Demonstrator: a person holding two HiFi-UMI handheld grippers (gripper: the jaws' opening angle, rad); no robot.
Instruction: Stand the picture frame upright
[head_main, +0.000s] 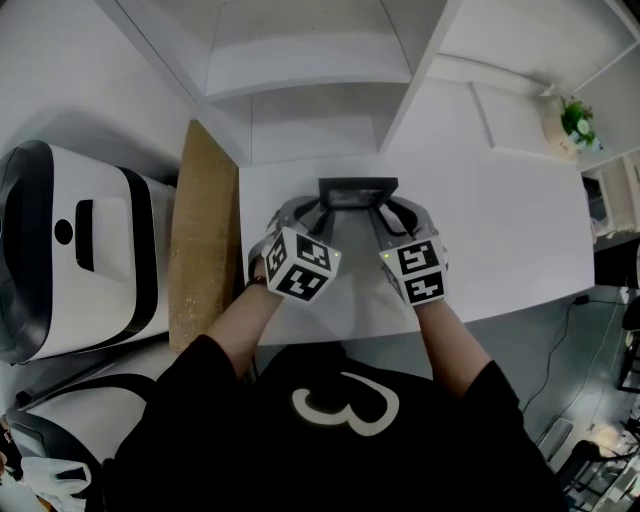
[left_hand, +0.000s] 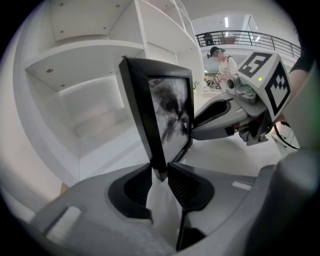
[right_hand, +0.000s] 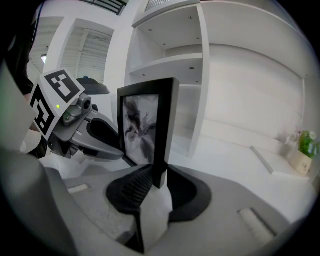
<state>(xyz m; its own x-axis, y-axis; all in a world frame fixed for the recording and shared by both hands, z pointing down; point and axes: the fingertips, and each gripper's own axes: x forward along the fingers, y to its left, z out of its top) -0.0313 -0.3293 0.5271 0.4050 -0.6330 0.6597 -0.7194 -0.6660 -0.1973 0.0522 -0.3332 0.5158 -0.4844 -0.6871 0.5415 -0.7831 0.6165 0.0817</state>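
A black picture frame (head_main: 357, 192) with a dark flower print stands upright on the white table (head_main: 500, 240), in front of the white shelf unit. My left gripper (head_main: 318, 212) is shut on the picture frame's (left_hand: 160, 115) left edge, near its lower corner, pads pressed on both faces. My right gripper (head_main: 380, 214) is shut on the picture frame's (right_hand: 150, 130) right edge the same way. In the left gripper view my left gripper (left_hand: 160, 175) clamps the corner, and the other gripper shows beyond the frame. My right gripper (right_hand: 159, 181) pinches the frame's side bar.
The white shelf unit (head_main: 310, 70) rises right behind the frame. A wooden board (head_main: 203, 230) leans along the table's left edge, with a white and black machine (head_main: 70, 260) further left. A small potted plant (head_main: 578, 122) stands at the far right.
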